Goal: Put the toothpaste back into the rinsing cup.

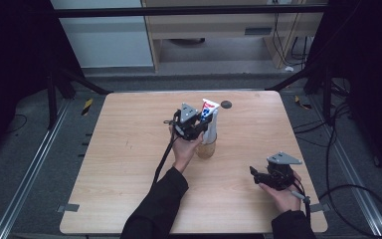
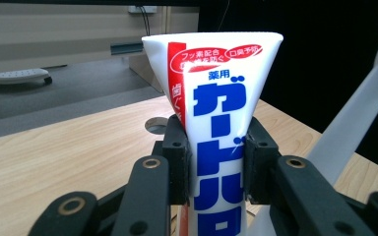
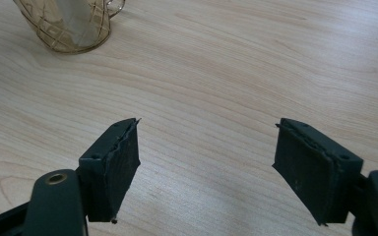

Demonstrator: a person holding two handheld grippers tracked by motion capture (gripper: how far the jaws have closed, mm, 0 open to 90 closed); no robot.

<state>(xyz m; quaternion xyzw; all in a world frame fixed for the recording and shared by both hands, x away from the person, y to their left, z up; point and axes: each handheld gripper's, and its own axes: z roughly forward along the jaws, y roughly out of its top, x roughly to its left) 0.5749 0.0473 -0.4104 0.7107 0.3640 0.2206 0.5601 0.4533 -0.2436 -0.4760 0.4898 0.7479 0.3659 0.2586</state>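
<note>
High view: wooden table (image 1: pixel 129 164) seen from above. Left gripper (image 1: pixel 199 125) near the table's middle, pinching a white toothpaste tube (image 1: pixel 210 119) with blue and red print, held upright over an amber glass cup (image 1: pixel 206 148); tube's lower end inside the cup. Right gripper (image 1: pixel 258 175) well apart, near the front right of the table, in a hand, nothing between its jaws. Small dark round hole (image 1: pixel 226 104) in the tabletop behind the tube.

Left gripper view: both black pads (image 2: pixel 177 157) pressed against the sides of the toothpaste tube (image 2: pixel 216 118), wide crimped end uppermost, blue lettering running down its face.

Right gripper view: jaws spread wide above bare wood, holding nothing. Glass cup (image 3: pixel 66 24) with gold crisscross lines at top left, standing on the table, well clear of the jaws.
</note>
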